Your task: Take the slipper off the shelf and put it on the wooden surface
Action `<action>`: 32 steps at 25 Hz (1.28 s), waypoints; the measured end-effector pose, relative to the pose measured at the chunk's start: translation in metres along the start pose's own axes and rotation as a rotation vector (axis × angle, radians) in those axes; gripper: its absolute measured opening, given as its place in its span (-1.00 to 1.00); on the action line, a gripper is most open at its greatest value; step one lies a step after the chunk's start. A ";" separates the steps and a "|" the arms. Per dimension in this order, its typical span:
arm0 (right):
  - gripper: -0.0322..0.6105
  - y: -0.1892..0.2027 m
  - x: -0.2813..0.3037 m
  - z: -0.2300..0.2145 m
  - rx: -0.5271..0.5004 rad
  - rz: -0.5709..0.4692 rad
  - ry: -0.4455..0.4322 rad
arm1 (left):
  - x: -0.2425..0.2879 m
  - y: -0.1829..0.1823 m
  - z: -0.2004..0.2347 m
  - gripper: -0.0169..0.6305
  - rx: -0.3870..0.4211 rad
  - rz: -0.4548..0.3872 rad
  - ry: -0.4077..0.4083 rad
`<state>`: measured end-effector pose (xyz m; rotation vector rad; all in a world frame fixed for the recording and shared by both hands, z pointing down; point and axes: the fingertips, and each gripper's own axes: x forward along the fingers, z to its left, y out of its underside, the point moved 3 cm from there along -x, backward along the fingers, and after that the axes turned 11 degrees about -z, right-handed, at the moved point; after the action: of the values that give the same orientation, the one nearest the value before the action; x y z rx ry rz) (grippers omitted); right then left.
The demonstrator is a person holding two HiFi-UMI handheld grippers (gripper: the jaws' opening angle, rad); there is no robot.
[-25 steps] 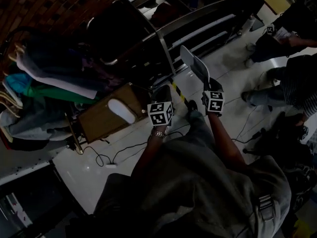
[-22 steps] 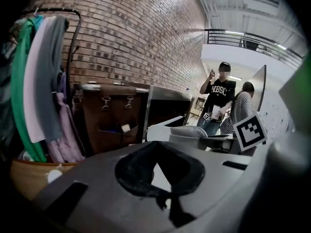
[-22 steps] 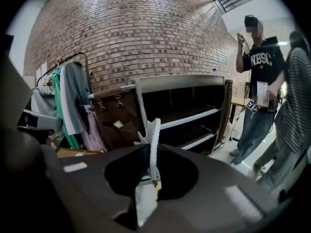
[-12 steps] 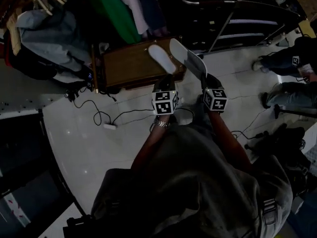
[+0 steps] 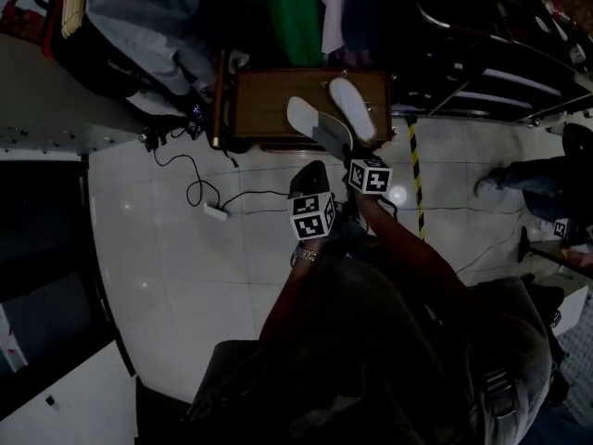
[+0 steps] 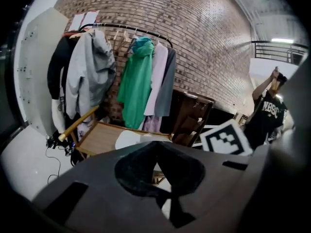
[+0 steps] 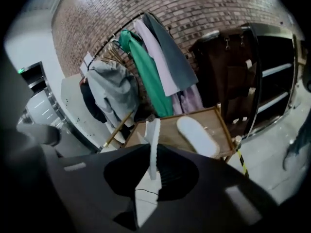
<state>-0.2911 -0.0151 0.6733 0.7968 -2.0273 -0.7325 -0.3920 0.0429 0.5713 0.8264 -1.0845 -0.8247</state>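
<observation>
While the right gripper (image 5: 341, 153) pinched the slipper (image 5: 310, 123) over the near edge of the wooden surface (image 5: 264, 100), bare wood lay left. The surface had drawn closer than before. The left gripper (image 5: 309, 182) had its jaws pressed together.

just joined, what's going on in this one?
A person with a gripper in each hand is bringing a white slipper to a low wooden surface. The right gripper is shut on the slipper, holding it on edge at the surface's near side, not yet set down. A second slipper already lies flat on the surface. The left gripper is shut and empty, held back.
</observation>
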 end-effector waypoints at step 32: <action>-0.76 -0.023 0.061 0.129 -0.205 0.169 -0.356 | 0.012 -0.044 0.101 -0.94 -0.092 -0.055 -0.146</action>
<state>-0.4220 -0.0480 0.6220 0.3908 -2.2527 -1.0202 -0.4921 -0.0031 0.5624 0.7299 -1.1472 -0.9862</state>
